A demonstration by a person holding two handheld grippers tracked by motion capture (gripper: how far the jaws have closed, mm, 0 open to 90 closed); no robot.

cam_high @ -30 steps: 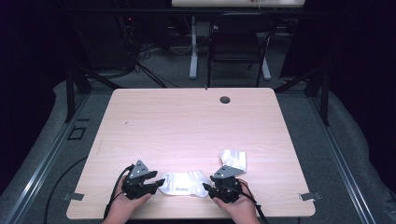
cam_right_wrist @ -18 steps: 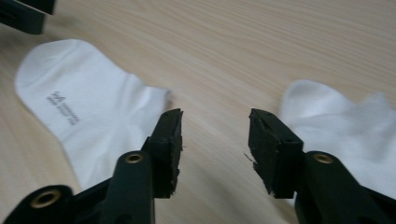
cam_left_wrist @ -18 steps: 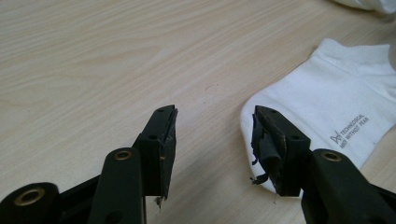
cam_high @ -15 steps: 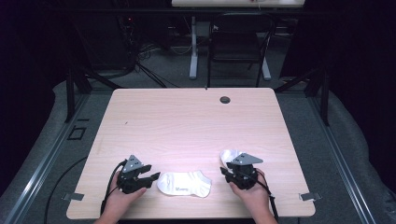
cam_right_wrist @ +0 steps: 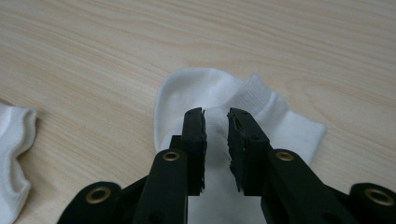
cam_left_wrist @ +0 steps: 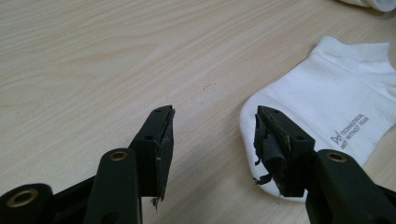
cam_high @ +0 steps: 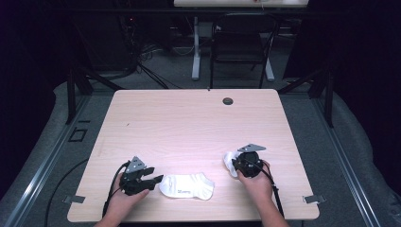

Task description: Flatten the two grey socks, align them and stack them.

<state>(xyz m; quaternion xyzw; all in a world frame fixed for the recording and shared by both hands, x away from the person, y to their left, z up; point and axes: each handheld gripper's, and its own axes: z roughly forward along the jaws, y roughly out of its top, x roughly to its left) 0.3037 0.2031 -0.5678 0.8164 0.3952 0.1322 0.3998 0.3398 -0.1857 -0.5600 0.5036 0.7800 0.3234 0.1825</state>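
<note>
On the worktop, the left hand-held gripper rests released at nine o'clock of a flat sock, while the right hand-held gripper, jaws narrowly parted, straddles a second sock, seemingly to pinch it.

One white sock lies flat near the table's front edge, another crumpled just right.

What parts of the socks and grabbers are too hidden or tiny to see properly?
- Crumpled white sock, high view: mostly covered by the right gripper. In the right gripper view, the fingers hide whether any cloth is pinched.
- Flat white ankle sock, left gripper view: its toe end sits behind one finger, and the frame's right edge cuts off the sock.
- Its grey printed logo, high view: too small to read.
- Left gripper, high view: finger gap too small to judge.
</note>
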